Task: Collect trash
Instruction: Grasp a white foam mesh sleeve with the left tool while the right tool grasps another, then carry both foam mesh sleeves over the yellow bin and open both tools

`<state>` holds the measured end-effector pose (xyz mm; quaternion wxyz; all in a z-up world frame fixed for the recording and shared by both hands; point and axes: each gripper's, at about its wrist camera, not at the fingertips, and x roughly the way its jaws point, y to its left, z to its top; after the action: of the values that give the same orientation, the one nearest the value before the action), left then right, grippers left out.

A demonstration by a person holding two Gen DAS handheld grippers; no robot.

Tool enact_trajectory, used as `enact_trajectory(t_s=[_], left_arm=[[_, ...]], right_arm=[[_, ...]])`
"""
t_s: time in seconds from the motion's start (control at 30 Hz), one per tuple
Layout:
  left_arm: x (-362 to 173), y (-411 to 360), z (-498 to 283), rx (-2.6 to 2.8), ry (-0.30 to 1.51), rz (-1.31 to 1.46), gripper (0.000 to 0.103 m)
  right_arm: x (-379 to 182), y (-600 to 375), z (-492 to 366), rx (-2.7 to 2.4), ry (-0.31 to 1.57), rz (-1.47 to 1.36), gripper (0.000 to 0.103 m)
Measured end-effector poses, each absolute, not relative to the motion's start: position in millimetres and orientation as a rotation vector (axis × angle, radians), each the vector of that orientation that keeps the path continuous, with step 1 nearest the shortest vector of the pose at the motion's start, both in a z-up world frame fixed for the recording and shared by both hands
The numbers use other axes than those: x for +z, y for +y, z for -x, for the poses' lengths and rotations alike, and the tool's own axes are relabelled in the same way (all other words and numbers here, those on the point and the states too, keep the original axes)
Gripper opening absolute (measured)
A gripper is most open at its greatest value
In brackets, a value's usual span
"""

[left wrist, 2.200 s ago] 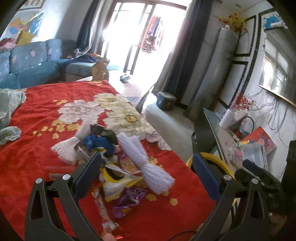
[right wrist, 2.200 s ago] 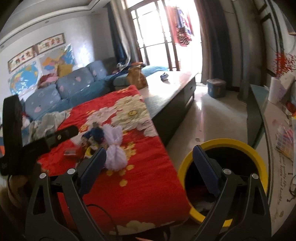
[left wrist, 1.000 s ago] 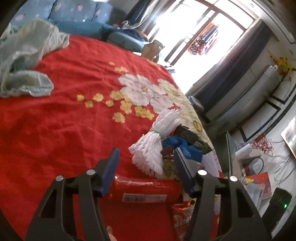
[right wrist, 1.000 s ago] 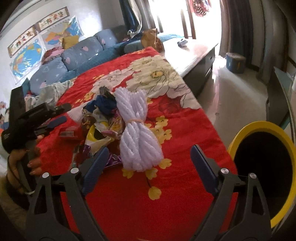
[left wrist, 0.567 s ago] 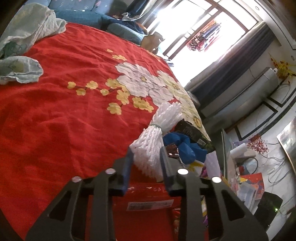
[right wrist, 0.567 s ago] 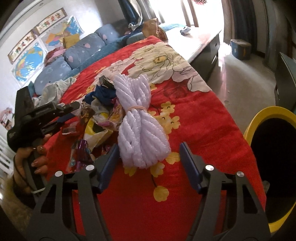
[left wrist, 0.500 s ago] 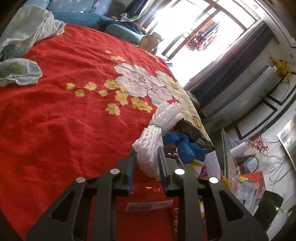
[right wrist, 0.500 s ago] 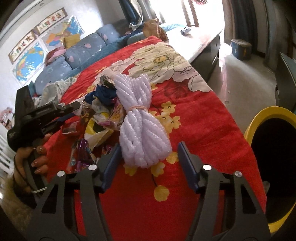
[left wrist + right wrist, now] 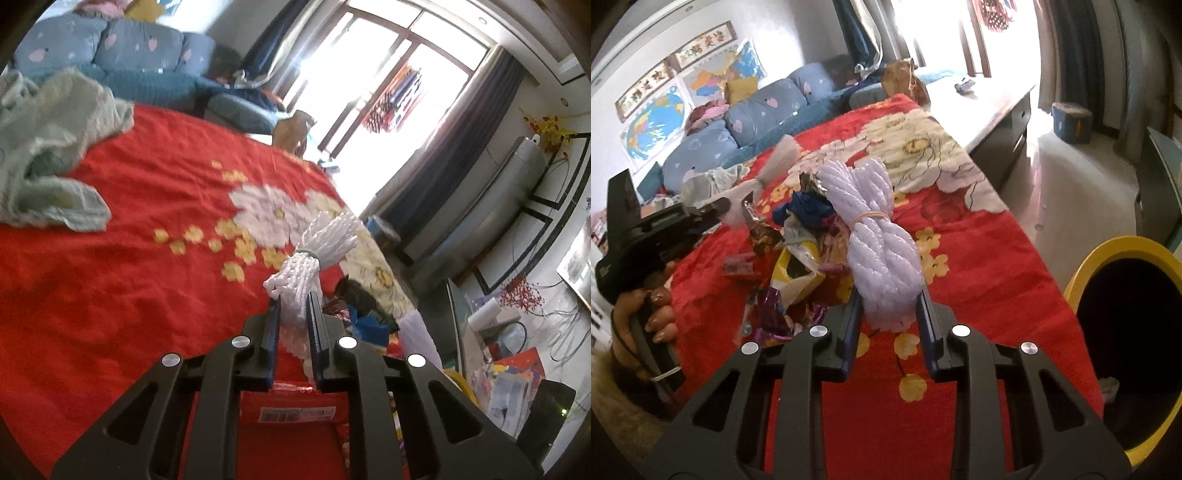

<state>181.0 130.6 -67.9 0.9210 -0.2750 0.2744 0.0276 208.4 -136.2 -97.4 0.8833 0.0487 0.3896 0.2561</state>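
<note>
Left gripper [image 9: 294,300]: jaws have just been closing, now pinching the near end of the white net bundle [image 9: 317,248], which sticks up and out past the fingertips, off the red floral cloth [image 9: 122,280].

Right gripper [image 9: 889,301]: jaws have also just been closing, now clamped on the near end of the lavender rope bundle [image 9: 875,236]. The bundle is tied in the middle with a band; its far end lies on the cloth.

Wrapper pile [image 9: 798,258] sits just left of the lavender bundle: yellow bag, purple foil, blue scrap. A red packet [image 9: 295,406] with a barcode label lies under the left gripper. Yellow-rimmed bin [image 9: 1126,332] stands beside the cloth's right edge, a few scraps inside. Crumpled pale green cloth [image 9: 48,155] lies well apart at far left.
</note>
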Motion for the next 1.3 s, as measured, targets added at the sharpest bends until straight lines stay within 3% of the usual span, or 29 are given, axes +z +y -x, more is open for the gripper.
enact_trajectory(t_s=[0.57,1.3], left_arm=[[-17.0,112.8,-145.8,0.043,0.429,0.455,0.014],[-0.4,56.3,-134.8,-0.115,0.432,0.368,0.014]], right_arm=[[-71.5,-152.2,-199.1,0.513,0.732,-0.11,0.021],[-51.6,-193.0,-185.1,0.442,0.679,-0.155,0.021]])
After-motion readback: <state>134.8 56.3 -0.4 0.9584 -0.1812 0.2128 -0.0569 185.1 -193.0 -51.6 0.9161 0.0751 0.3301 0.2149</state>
